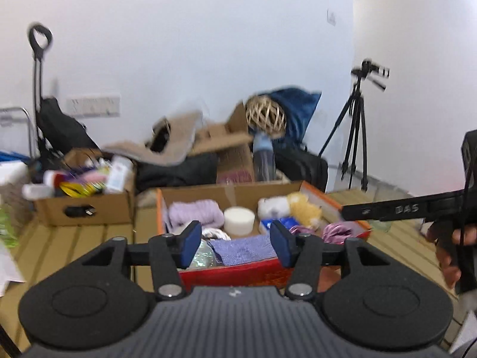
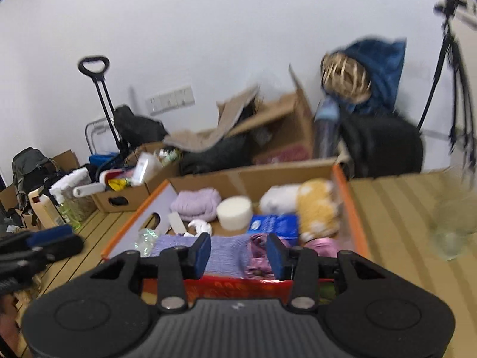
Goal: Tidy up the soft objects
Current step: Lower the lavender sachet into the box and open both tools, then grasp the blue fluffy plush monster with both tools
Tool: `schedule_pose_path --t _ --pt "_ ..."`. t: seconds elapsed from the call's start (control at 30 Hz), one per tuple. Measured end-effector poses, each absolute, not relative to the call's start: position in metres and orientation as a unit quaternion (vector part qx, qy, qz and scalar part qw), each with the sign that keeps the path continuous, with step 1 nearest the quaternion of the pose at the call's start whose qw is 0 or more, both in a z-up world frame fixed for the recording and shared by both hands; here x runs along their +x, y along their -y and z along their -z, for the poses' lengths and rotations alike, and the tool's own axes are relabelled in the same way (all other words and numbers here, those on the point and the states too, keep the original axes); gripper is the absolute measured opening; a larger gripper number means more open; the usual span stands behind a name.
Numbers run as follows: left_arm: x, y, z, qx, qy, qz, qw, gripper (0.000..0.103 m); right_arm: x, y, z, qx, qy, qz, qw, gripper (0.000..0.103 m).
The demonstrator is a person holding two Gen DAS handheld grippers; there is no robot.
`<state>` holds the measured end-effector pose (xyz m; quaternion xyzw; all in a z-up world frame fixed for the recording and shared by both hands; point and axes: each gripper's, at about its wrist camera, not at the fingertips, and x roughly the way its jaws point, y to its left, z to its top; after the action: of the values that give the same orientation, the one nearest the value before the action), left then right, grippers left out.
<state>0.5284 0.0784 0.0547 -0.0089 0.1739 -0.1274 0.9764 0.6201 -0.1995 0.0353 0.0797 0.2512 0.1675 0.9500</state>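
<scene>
I can read "DAS" on the right gripper off to my right, both it and my left gripper spread wide and empty, just ahead of them the box of soft things, purple cloth nearest, clutter beyond blurred.

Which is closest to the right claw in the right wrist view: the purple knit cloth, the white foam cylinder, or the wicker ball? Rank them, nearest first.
From the right claw:
1. Purple knit cloth, at the box's near end, just beyond the claw.
2. White foam cylinder, mid-box.
3. Wicker ball, beyond the box by the wall, to the right.
</scene>
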Motion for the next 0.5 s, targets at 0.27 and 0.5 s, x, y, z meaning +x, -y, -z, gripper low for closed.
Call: schedule_pose_path --t 0.27,0.5 --pt "0.408 -0.077 -0.076 -0.017 -0.137 0.109 0.984 0.065 0.493 0.231 -0.086 0.037 -0.183 -0.176 0.966 0.054" --pt "0.292 -0.072 -0.042 -0.05 -0.156 0.117 0.979 0.073 0.371 0.229 -0.05 0.023 -0.183 -0.209 0.96 0.064"
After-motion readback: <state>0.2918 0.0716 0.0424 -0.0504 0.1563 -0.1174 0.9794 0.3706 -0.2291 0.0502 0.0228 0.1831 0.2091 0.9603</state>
